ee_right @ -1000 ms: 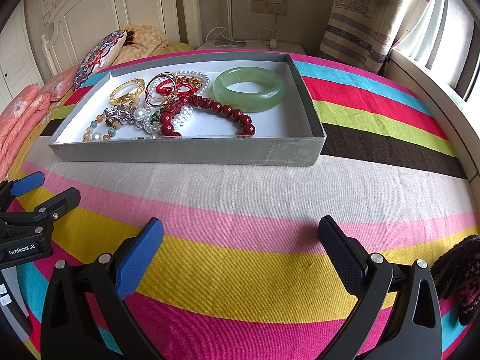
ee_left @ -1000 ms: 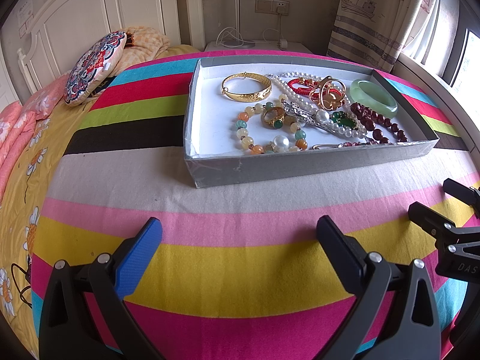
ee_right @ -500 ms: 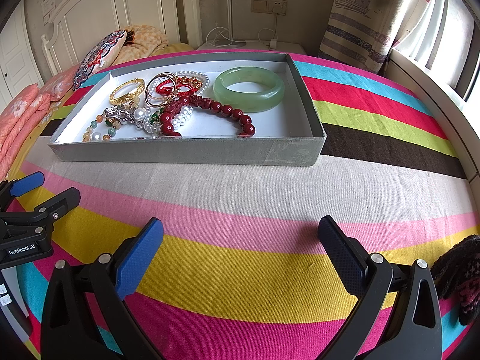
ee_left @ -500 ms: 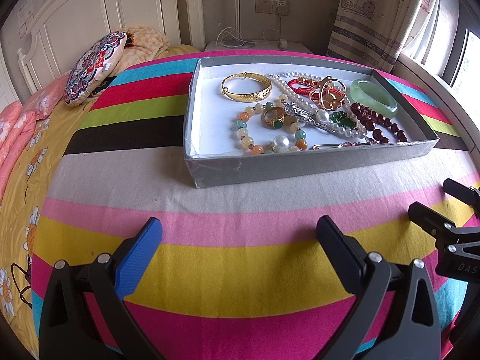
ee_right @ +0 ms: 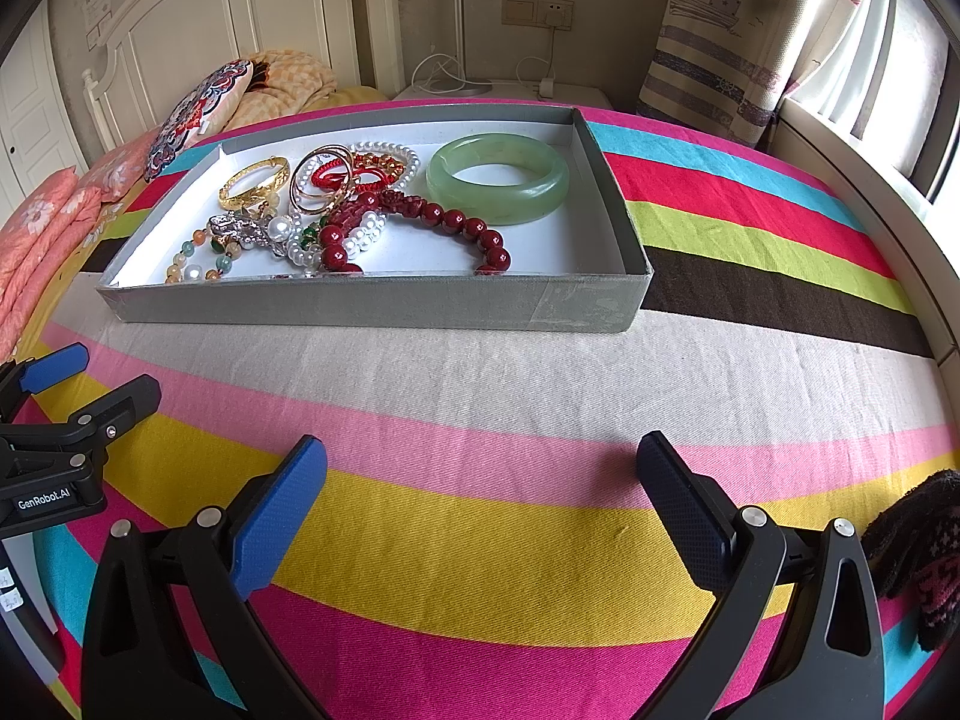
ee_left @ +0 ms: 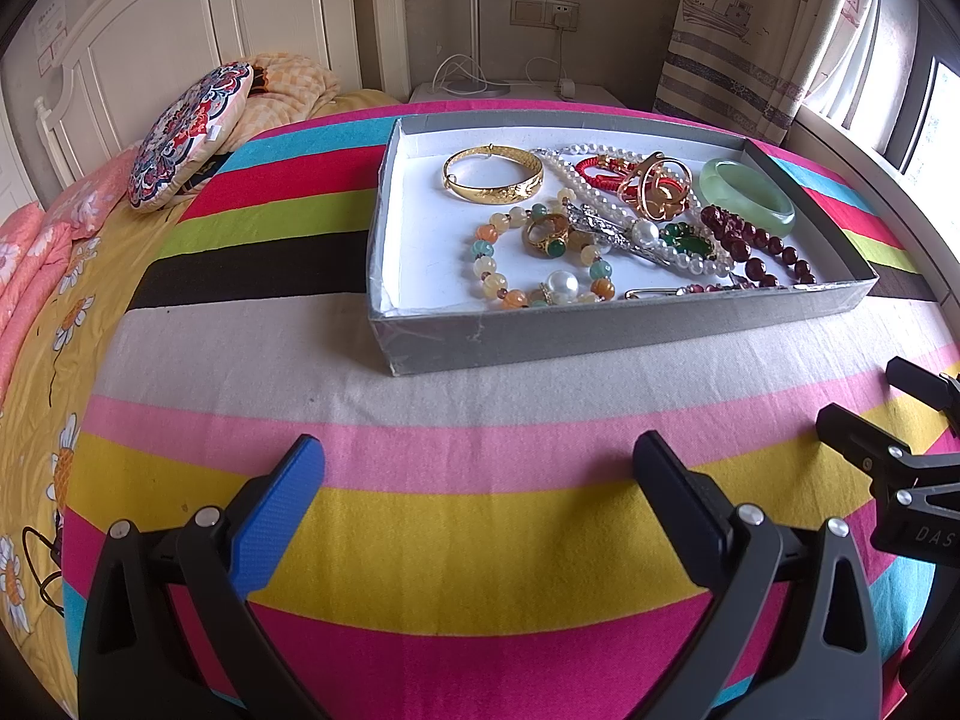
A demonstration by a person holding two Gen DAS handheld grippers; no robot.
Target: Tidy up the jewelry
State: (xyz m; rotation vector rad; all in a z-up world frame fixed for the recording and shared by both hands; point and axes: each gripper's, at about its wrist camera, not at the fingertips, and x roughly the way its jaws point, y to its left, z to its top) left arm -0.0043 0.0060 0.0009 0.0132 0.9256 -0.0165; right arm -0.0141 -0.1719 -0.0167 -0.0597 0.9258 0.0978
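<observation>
A shallow grey box (ee_left: 600, 336) (ee_right: 372, 306) lies on the striped bedspread with a heap of jewelry inside. It holds a gold bangle (ee_left: 493, 182) (ee_right: 255, 183), a jade bangle (ee_left: 747, 204) (ee_right: 498, 186), a dark red bead bracelet (ee_left: 756, 252) (ee_right: 444, 222), a pearl strand (ee_left: 576, 171), a multicoloured bead bracelet (ee_left: 528, 264) and a gold ring (ee_left: 546, 234). My left gripper (ee_left: 480, 468) stands open on the near side of the box, nothing between its fingers. My right gripper (ee_right: 483, 468) is open too, empty, and shows at the right edge (ee_left: 888, 420) of the left wrist view.
A patterned round cushion (ee_left: 186, 132) and orange blanket lie at the headboard on the far left. A nightstand with cables (ee_right: 480, 84) stands behind the bed. Curtain and window sill run along the right. A dark knitted glove (ee_right: 918, 552) lies at my right.
</observation>
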